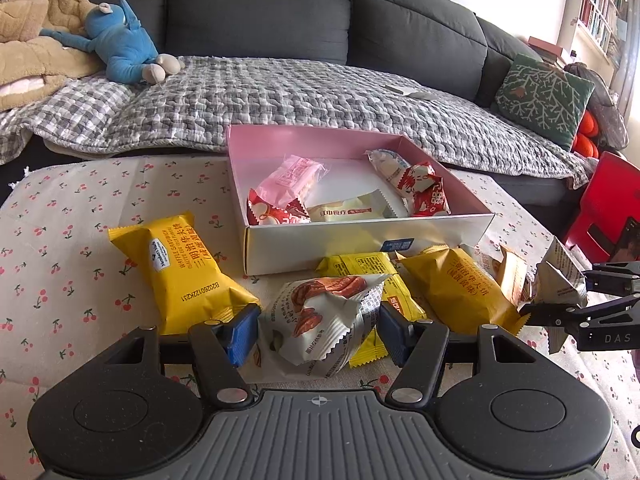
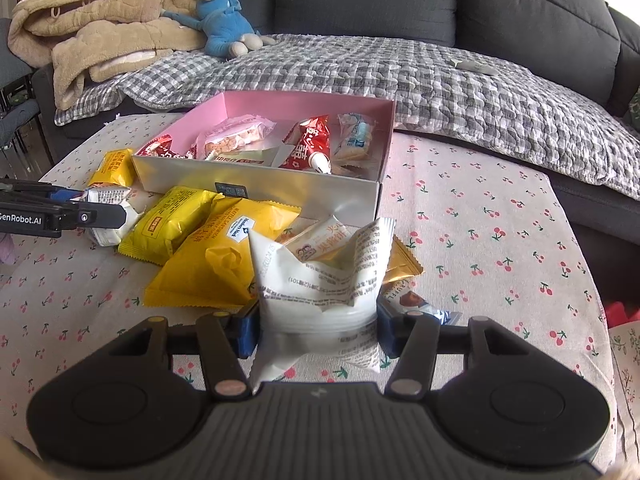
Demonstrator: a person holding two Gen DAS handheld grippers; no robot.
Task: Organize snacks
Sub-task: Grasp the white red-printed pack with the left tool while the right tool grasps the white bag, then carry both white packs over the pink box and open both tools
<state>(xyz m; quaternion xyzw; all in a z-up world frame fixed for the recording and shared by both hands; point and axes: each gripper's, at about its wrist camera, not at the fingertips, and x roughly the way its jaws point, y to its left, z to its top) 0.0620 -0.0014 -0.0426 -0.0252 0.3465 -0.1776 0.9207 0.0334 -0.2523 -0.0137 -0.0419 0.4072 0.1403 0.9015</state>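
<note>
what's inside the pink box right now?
Inside the pink box: a pink packet, two red packets, a cream packet and a white-and-blue one. Anything under them is hidden.

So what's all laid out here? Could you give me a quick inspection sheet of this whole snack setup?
Surface: table under a cherry-print cloth.
Job's things: pink box already holding several wrapped snacks; yellow waffle packs and other packets lie loose in front of it.
Clutter: nothing seen beyond the snacks.
Grippers: left gripper shut on a silver pecan packet; right gripper shut on a white printed packet.
Cables: nothing seen.
Surroundings: grey sofa with a checked quilt, blue plush toy, tan blanket, green cushion; bookshelf at far right.
</note>
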